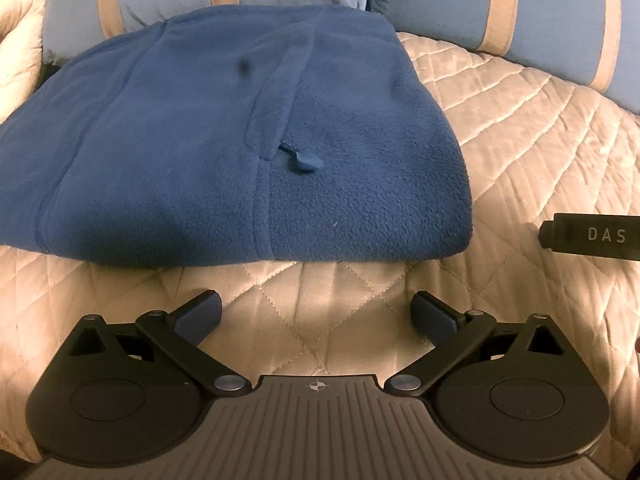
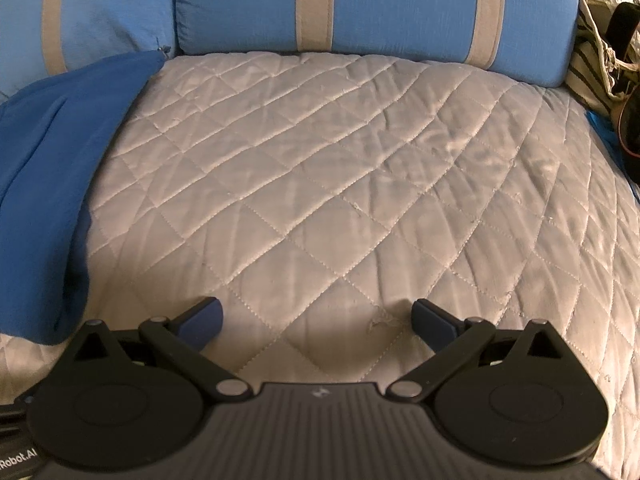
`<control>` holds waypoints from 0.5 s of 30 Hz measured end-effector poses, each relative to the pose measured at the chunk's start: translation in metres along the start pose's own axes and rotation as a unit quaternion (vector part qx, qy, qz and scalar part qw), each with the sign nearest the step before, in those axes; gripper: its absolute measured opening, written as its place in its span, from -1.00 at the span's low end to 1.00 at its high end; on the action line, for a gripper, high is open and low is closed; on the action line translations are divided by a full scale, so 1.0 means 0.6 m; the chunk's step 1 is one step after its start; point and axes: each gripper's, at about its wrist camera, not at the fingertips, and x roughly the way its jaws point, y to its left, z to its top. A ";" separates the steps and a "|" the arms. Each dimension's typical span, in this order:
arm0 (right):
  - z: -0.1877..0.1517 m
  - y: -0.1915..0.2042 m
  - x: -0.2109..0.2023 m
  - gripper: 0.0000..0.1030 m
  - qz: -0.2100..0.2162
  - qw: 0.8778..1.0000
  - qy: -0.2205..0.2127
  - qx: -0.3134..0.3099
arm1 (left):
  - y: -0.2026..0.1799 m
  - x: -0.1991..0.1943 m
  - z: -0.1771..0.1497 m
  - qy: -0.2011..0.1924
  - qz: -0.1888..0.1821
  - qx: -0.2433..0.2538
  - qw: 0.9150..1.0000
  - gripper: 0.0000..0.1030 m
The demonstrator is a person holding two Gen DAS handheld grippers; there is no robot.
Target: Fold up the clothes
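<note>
A blue fleece garment (image 1: 224, 144) lies folded into a compact stack on the quilted beige bedcover (image 1: 520, 128), with a zipper pull (image 1: 302, 160) showing on its top. My left gripper (image 1: 316, 308) is open just in front of the stack's near edge, holding nothing. The tip of the right gripper's body, marked "DAS" (image 1: 592, 236), pokes in from the right edge of the left wrist view. In the right wrist view my right gripper (image 2: 316, 316) is open over bare bedcover (image 2: 340, 160), and the fleece garment (image 2: 52, 184) lies at its left.
Blue pillows with beige stripes (image 1: 540, 12) line the back of the bed, also the pillows (image 2: 360, 4) in the right wrist view. A striped bag and other items (image 2: 600, 52) sit at the bed's right edge. A cream quilt (image 1: 20, 48) bunches at the far left.
</note>
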 end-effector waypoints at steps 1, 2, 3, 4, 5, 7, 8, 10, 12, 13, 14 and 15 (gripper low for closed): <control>0.000 0.000 0.000 0.99 0.000 1.000 0.000 0.000 | 0.000 0.000 0.000 0.001 0.000 0.000 1.000 1.00; 0.000 0.000 0.000 0.99 0.001 1.000 0.001 0.000 | 0.000 0.000 0.000 0.001 0.000 -0.001 1.000 1.00; 0.000 0.000 0.000 0.99 0.000 1.000 0.001 0.000 | -0.001 0.000 -0.001 0.002 0.001 -0.001 1.000 1.00; 0.000 0.000 0.000 0.99 0.000 1.000 0.001 0.000 | -0.001 -0.001 -0.001 0.002 0.001 -0.001 1.000 1.00; 0.000 0.000 0.000 0.99 0.000 1.000 0.001 0.000 | -0.001 0.000 0.000 0.003 0.001 -0.001 1.000 1.00; -0.001 0.000 0.000 0.99 0.000 1.000 0.001 0.000 | -0.001 0.000 0.003 0.004 0.000 -0.001 1.000 1.00; -0.001 0.000 0.000 0.99 0.000 1.000 0.001 0.000 | -0.001 0.002 0.004 0.005 0.000 -0.002 1.000 1.00; -0.002 0.000 0.000 0.99 0.000 1.000 0.000 -0.001 | -0.001 0.002 0.006 0.006 0.000 -0.002 1.000 1.00; -0.002 0.001 0.001 0.99 0.000 1.000 0.000 -0.001 | 0.000 0.002 0.005 0.007 0.000 -0.003 1.000 1.00; -0.002 0.001 0.001 0.99 0.000 1.000 -0.001 -0.001 | 0.000 0.002 0.005 0.008 0.000 -0.003 1.000 1.00; -0.003 0.001 0.001 0.99 0.000 1.000 -0.002 -0.002 | -0.001 0.002 0.006 0.009 0.000 -0.003 1.000 1.00; -0.003 0.001 0.001 0.99 0.000 1.000 -0.003 -0.003 | -0.001 0.002 0.007 0.010 0.000 -0.003 1.000 1.00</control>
